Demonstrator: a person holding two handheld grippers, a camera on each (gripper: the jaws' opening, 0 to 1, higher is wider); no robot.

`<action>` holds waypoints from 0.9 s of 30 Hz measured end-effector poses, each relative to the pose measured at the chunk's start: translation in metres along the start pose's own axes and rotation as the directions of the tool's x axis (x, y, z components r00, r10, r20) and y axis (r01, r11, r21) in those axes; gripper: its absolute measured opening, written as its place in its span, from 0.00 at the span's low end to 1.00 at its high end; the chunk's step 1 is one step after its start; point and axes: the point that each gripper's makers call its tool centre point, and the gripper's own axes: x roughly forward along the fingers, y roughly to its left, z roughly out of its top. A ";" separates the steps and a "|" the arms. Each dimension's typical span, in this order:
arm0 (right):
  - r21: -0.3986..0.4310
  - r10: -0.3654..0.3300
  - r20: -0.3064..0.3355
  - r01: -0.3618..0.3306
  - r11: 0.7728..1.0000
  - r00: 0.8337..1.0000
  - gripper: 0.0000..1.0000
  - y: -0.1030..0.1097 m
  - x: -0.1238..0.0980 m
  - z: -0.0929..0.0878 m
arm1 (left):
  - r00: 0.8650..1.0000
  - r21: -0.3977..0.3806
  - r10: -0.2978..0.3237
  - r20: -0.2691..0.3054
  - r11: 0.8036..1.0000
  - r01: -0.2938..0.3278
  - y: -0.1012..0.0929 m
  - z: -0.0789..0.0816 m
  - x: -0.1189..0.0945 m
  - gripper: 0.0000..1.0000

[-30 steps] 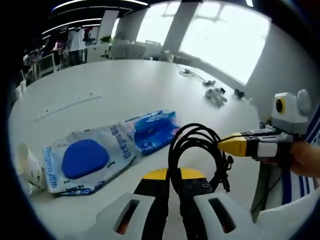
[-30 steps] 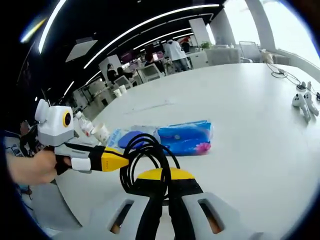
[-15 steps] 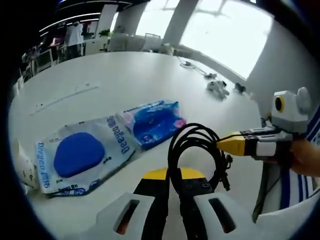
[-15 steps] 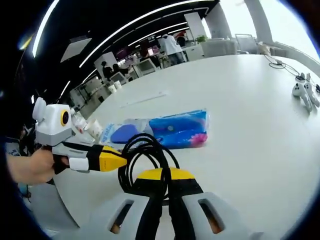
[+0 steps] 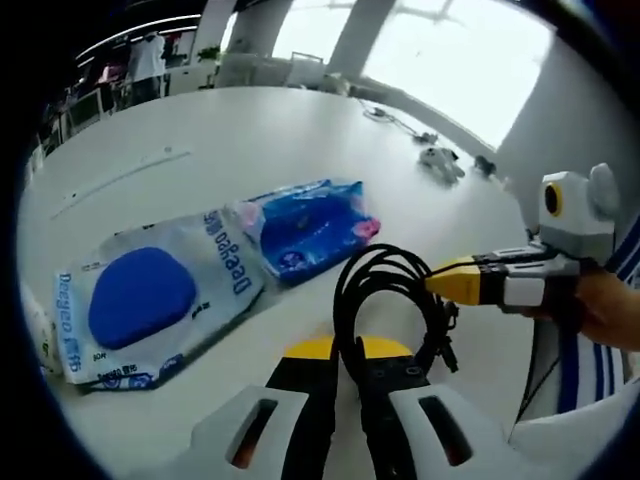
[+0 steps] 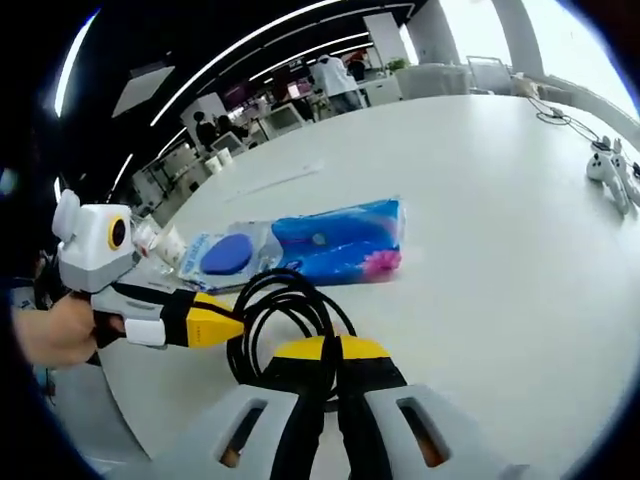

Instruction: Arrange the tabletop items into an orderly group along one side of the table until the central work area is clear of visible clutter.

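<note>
A black coiled cable [image 5: 385, 290] rises from between the jaws of my left gripper [image 5: 345, 352], which is shut on it. My right gripper [image 5: 440, 285] comes in from the right, its yellow tip closed on the coil's right side. In the right gripper view the cable [image 6: 280, 310] stands in my right gripper [image 6: 333, 350], and my left gripper [image 6: 235, 327] pinches it from the left. Behind the cable on the white table [image 5: 250, 140] lie a blue pack [image 5: 310, 228] and a white wipes pack [image 5: 150, 300] with a blue oval lid, touching end to end.
A paper cup [image 5: 35, 335] lies left of the wipes pack. A white game controller [image 5: 440, 160] and a thin cable [image 5: 385, 115] rest at the far right of the table. A hand [image 5: 605, 310] holds the right gripper. Chairs and people stand beyond the table.
Both grippers have kept hold of the cable. The views have drifted a little over the table; the packs have not moved from their places.
</note>
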 end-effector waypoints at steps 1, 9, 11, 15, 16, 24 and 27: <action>-0.001 -0.004 -0.002 0.004 1.000 1.000 0.00 -0.001 0.001 0.000 | 1.000 -0.008 -0.001 -0.001 1.000 0.001 0.001 -0.001 0.002 0.02; 0.006 -0.006 -0.015 0.006 1.000 1.000 0.00 -0.007 0.009 -0.003 | 1.000 -0.023 -0.009 -0.007 1.000 0.009 0.003 -0.002 0.006 0.02; 0.010 -0.010 -0.020 0.010 1.000 1.000 0.00 -0.008 0.010 -0.005 | 1.000 -0.026 -0.009 -0.010 1.000 0.009 0.003 -0.003 0.007 0.03; 0.013 -0.010 -0.023 0.011 1.000 1.000 0.00 -0.008 0.012 -0.005 | 1.000 -0.030 -0.007 -0.016 1.000 0.007 0.005 -0.005 0.009 0.03; 0.011 -0.011 -0.026 0.012 1.000 1.000 0.00 -0.009 0.012 -0.005 | 1.000 -0.032 -0.010 -0.016 0.999 0.009 0.005 -0.006 0.010 0.03; 0.019 -0.010 -0.022 0.010 1.000 1.000 0.00 -0.011 0.015 -0.006 | 1.000 -0.033 0.003 -0.009 0.999 -0.003 0.007 -0.005 0.014 0.03; 0.020 -0.006 -0.021 0.006 1.000 1.000 0.00 -0.011 0.016 -0.007 | 1.000 -0.045 0.002 -0.008 0.999 -0.003 0.008 -0.006 0.015 0.03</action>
